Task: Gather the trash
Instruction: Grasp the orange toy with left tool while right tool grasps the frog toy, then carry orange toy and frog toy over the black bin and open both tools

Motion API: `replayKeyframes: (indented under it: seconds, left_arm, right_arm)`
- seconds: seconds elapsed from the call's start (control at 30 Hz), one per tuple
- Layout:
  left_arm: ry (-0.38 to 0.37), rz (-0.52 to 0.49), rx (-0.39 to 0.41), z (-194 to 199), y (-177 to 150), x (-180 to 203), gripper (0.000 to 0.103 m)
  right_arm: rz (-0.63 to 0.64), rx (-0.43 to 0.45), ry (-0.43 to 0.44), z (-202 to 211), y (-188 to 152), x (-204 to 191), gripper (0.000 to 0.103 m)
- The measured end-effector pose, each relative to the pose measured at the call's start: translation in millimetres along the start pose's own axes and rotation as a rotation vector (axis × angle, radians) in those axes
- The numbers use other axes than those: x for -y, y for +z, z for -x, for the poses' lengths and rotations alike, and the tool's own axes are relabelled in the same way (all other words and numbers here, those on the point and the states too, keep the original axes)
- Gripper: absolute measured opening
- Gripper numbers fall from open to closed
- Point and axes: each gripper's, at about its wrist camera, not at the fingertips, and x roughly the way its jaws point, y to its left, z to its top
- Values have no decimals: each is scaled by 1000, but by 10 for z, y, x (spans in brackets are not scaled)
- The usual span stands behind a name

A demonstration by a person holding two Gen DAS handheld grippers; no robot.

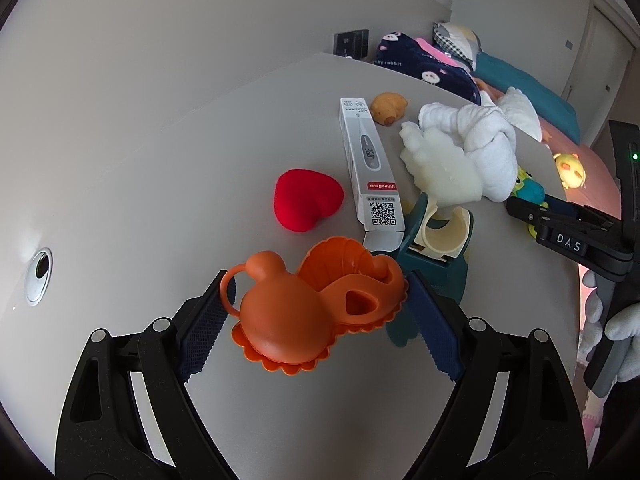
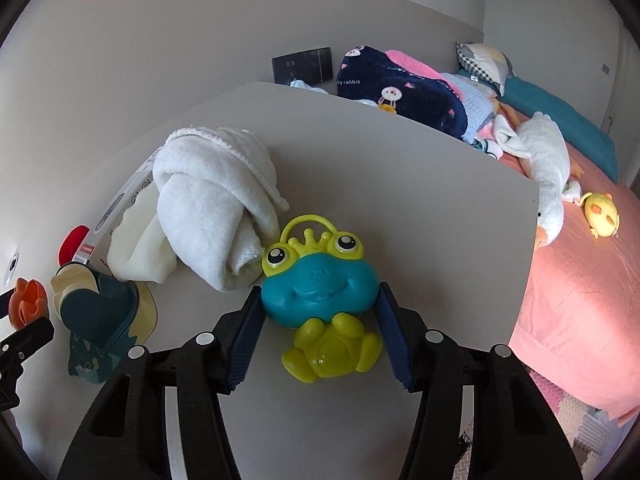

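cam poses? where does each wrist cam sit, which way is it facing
Left wrist: on the left gripper, looking down its fingers at the orange toy; the right gripper and a gloved hand show at right.
Right wrist: on the right gripper, facing the frog toy; own fingers show.
Shared: white towel, table.

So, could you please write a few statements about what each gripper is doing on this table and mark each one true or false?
1. The left gripper has its fingers on either side of the orange toy. True.
2. The right gripper brackets a red heart. False: it brackets the frog toy; the red heart lies apart on the table.
3. The thermometer box lies flat on the table. True.
4. The rolled white towel lies on the pink bed. False: it lies on the table, beside the frog toy.
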Motion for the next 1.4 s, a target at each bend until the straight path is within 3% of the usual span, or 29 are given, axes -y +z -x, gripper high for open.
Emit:
replayKeyframes:
  seconds: [0.73,1.4]
  left_arm:
    - [11,-62,9,67,-53,217,84]
    - [-33,-121,81,556,-136,676,84]
  right_arm:
    - [-25,11,17,459,-169,37,57]
    - [-45,69,7,1144,-492,208,57]
